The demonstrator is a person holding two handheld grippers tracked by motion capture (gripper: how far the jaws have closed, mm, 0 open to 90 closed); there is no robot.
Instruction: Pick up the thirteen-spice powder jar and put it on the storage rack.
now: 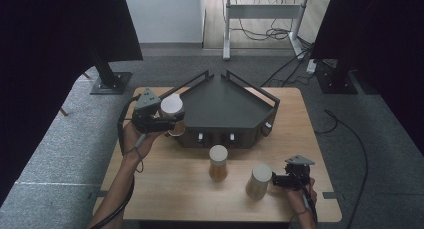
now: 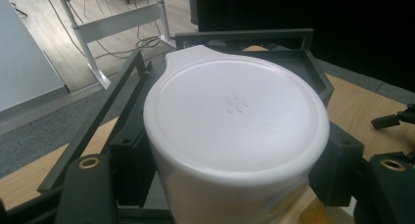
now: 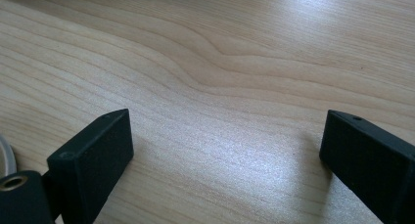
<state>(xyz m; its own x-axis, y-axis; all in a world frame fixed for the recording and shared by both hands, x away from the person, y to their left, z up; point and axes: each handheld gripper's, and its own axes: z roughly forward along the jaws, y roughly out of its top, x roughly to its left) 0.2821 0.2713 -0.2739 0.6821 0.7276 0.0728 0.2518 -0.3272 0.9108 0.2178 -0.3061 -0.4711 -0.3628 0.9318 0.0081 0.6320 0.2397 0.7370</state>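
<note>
From above, the left gripper [image 1: 159,120] holds a white-lidded jar [image 1: 172,114] at the dark tray's [image 1: 225,109] left edge. Its own camera shows fingers [image 2: 128,168] clamped on that jar [image 2: 235,131], probably lifted; next, setting it inside. The right gripper [image 3: 225,150] hovers over bare desk [image 3: 220,53], fingers spread, empty.

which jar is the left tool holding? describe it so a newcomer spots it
Start at the dark angular tray on the wooden table. At its left edge, the left tool grips a white-lidded jar. The other two jars stand free in front.
</note>
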